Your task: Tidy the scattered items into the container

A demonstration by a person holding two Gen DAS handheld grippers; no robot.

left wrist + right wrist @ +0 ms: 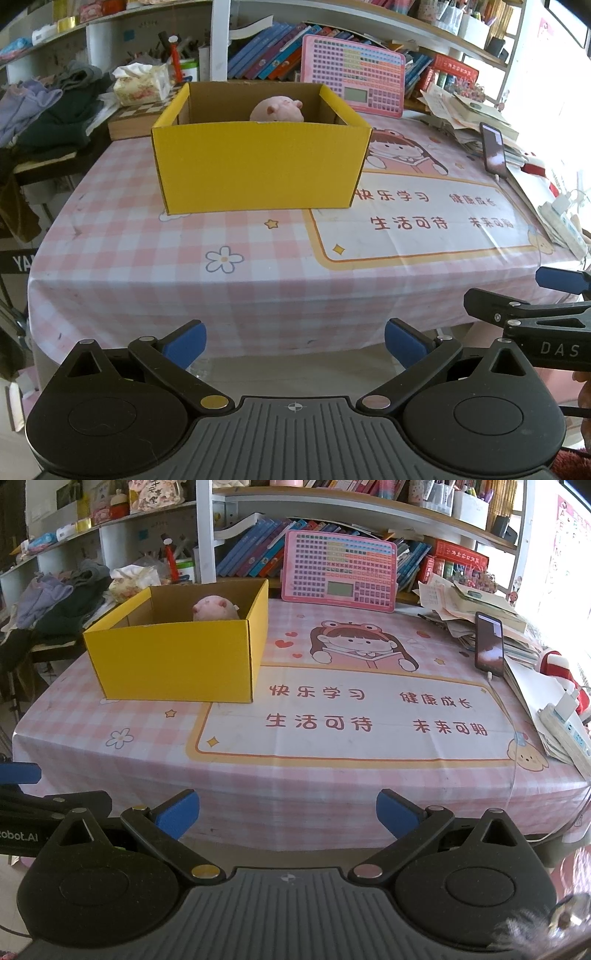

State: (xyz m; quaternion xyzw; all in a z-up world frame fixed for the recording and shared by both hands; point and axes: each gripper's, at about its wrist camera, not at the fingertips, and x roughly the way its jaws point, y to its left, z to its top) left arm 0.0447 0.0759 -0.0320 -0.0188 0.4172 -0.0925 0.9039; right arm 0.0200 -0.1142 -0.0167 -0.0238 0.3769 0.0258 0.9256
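Note:
A yellow cardboard box stands open on the pink checked tablecloth. A pink plush pig sits inside it, its head showing above the front wall. My left gripper is open and empty, held off the near table edge in front of the box. My right gripper is open and empty too, off the near edge to the right of the box. The right gripper's fingers show at the right edge of the left wrist view.
A pink keypad toy leans against the bookshelf behind the table. A phone on a cable leans on a stack of papers at the right, with a power strip nearer. Clothes and a tissue box lie at the left.

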